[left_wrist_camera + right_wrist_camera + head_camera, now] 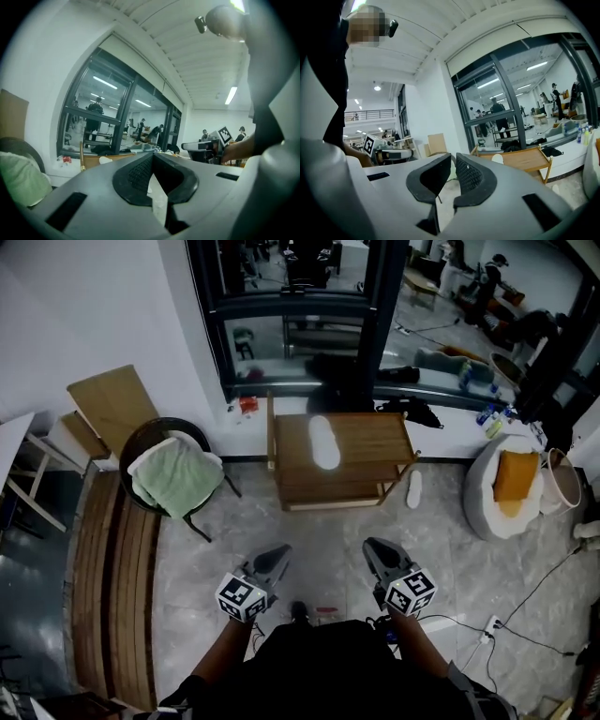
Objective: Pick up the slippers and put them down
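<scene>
One white slipper [324, 442] lies on top of a low wooden table [375, 437] against the window wall. A second white slipper [413, 489] lies on the marble floor just right of that table. My left gripper [277, 558] and right gripper [371, 550] are held side by side over the floor, well short of the table and pointing toward it. Both are shut with nothing in them. In the left gripper view the left gripper [152, 157] aims past the slipper [105, 160] on the table. In the right gripper view the right gripper [453, 158] faces the table [525, 160] and its slipper [497, 158].
A round chair with a green cushion [174, 476] stands left of the table. A slatted wooden bench [112, 577] runs along the left. A grey beanbag with an orange cushion [509, 486] sits at the right. Cables and a power strip [491, 624] lie on the floor at lower right.
</scene>
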`<act>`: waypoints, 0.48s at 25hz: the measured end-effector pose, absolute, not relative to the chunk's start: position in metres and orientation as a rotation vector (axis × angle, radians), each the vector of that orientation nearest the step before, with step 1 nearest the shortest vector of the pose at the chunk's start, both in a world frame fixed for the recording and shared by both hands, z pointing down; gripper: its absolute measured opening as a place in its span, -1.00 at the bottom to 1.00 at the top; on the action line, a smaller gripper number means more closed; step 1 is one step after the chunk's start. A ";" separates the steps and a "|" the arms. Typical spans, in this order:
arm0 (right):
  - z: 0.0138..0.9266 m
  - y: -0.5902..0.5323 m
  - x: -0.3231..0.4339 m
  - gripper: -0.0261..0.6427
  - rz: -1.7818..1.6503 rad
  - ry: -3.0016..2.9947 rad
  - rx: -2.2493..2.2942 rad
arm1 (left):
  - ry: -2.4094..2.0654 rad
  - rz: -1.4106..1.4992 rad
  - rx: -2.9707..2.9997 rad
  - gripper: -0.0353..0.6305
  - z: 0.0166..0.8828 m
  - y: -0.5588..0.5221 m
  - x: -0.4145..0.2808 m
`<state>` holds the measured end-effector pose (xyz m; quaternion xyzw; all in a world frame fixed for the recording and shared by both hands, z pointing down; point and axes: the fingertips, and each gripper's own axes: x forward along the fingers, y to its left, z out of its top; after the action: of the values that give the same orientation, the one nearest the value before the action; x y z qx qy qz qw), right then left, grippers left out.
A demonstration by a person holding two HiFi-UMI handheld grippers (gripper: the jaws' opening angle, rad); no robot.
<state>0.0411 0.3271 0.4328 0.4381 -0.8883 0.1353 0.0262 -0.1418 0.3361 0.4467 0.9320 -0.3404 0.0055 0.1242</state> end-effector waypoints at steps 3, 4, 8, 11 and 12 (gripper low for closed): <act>0.434 0.310 0.041 -0.80 0.413 -2.718 1.359 | -0.987 -0.013 2.688 -0.87 0.451 0.318 -0.150; 0.436 0.305 0.042 -0.80 0.422 -2.709 1.360 | -0.984 -0.021 2.679 -0.87 0.452 0.313 -0.150; 0.442 0.281 0.047 -0.80 0.438 -2.691 1.364 | -0.954 -0.036 2.657 -0.87 0.462 0.289 -0.143; 0.443 0.256 0.053 -0.80 0.433 -2.708 1.362 | -0.934 -0.006 2.679 -0.87 0.466 0.266 -0.133; 0.445 0.247 0.055 -0.80 0.436 -2.717 1.358 | -0.936 0.006 2.685 -0.87 0.468 0.257 -0.130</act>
<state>0.0547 0.2469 0.4448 0.4424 -0.8847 0.1421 0.0366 -0.1301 0.2571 0.4675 0.9337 -0.3256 0.0022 0.1486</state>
